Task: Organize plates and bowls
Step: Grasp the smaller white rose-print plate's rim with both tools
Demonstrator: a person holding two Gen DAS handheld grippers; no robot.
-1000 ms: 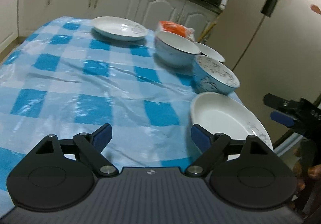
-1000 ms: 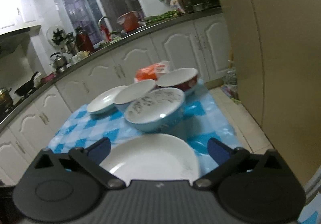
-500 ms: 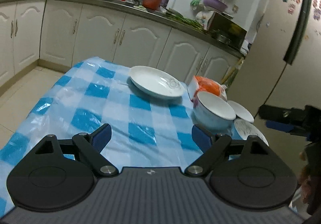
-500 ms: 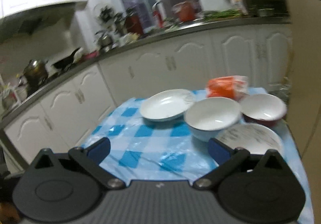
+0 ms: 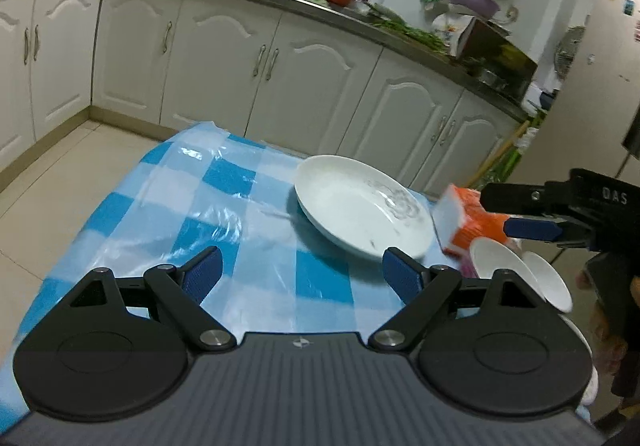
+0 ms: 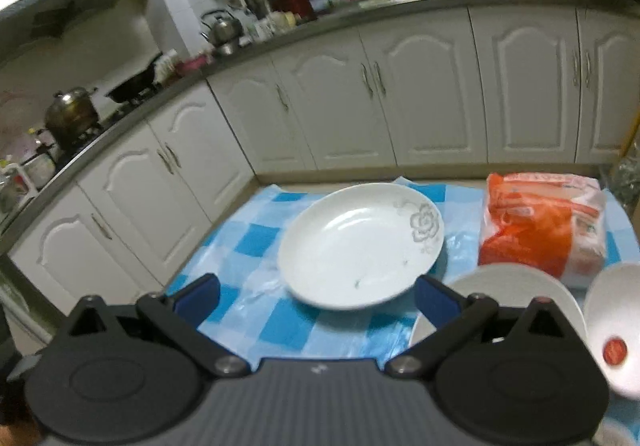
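**Crockery spread out, both tools empty and high**

Table [image 5: 224, 206] first: its blue-checked plastic cover carries everything, and most of its left side is bare cloth, which I judge the natural room for a stack. You hold both tools above its near edge, looking across toward the far edge, so nothing is committed.

White plate [image 6: 360, 246], the biggest piece, lies flat by the far edge, its grey flower print toward the right, apart from the rest. Flat and shallow, it probably serves best as the base for other plates.

Orange packet [image 6: 544, 222] sits at the far right corner, just beside the plate; it is no dish and likely only crowds that corner.

White bowls [image 5: 516, 270] cluster along the right edge, nearer you than the packet, rims close together or touching; I cannot tell which. One bowl [image 6: 616, 326] shows a red sticker.

Your left gripper [image 5: 300, 274] is spread wide, grasping nothing. Your right gripper [image 6: 316, 294] is likewise spread and empty, its right finger over the nearest bowl's rim.
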